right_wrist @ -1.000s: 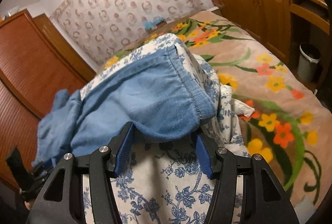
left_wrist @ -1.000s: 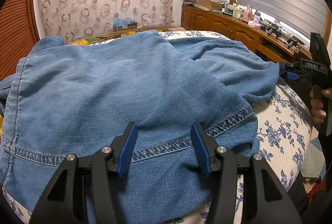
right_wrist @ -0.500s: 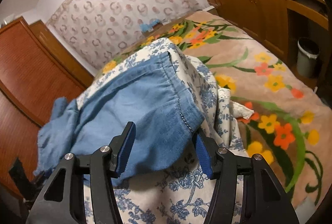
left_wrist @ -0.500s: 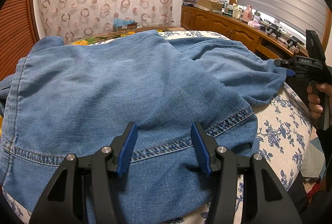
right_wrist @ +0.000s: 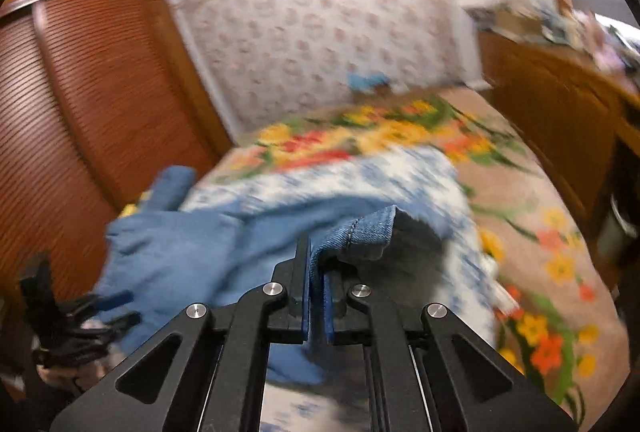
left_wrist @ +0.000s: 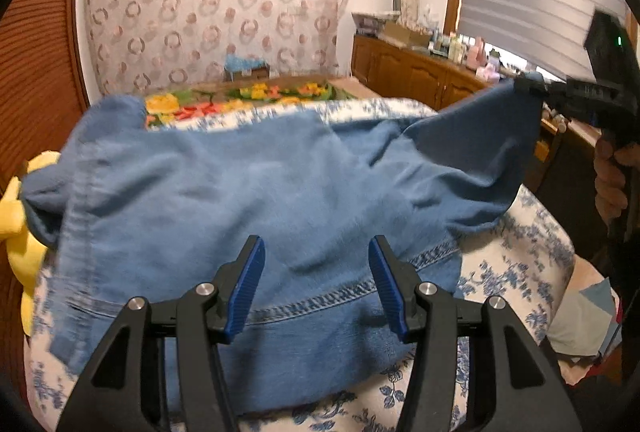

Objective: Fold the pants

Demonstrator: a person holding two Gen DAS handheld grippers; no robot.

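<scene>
The right gripper (right_wrist: pixel 316 272) is clamped on the hem corner of one leg of the denim pants (left_wrist: pixel 248 191), the stitched edge poking out just past its fingertips and that leg lifted off the blue-flowered quilt (left_wrist: pixel 532 256). The left gripper (left_wrist: pixel 316 280) stands half open above the other hem — cloth lies under and between its fingers, but I judge the pads are not pressing it. To fold well, the left should pinch its own hem corner before the right travels further; then both carry the hems level, cloth taut between them, toward the waistband beyond the fingertips — otherwise the free leg drags and bunches
</scene>
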